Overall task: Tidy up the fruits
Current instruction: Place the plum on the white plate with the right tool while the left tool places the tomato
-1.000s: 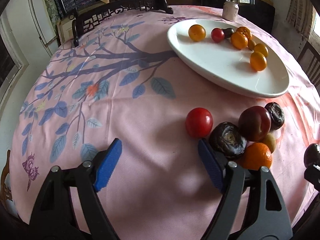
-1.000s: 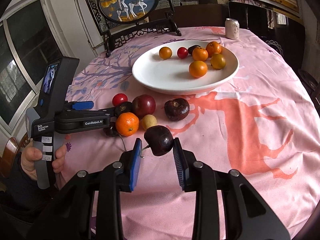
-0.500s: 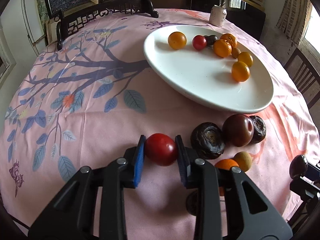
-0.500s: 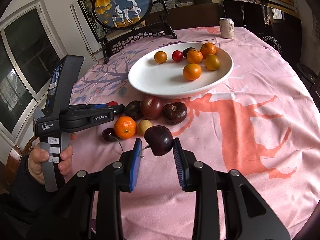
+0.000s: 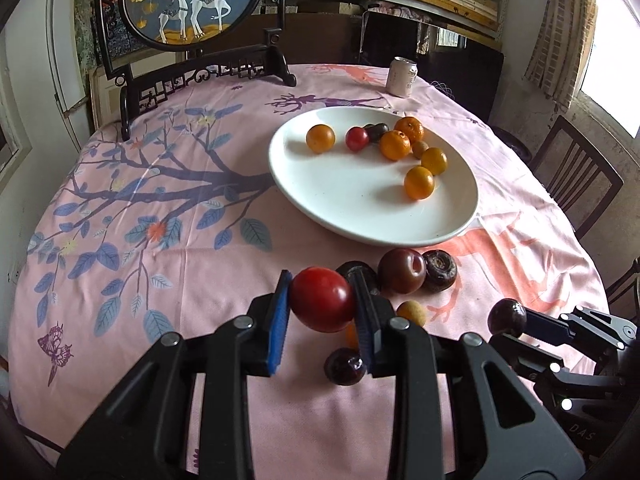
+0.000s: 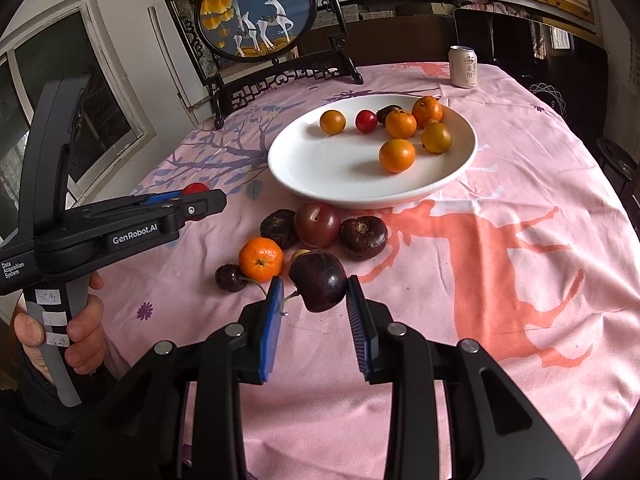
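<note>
The left claw [image 5: 323,312] is clenched on a round red tomato-like fruit [image 5: 322,298], lifted above the pink tabletop [image 5: 200,256]; the right claw [image 6: 314,310] grips a dark purple cherry [image 6: 319,286]. The wide white ceramic plate [image 5: 360,224] lies straight ahead, beyond the loose dark fruits, slightly right of the left claw, so both carries probably run forward

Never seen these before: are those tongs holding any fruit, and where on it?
Left tongs pinch a red tomato by its sides; right tongs hold a dark cherry likewise.
</note>
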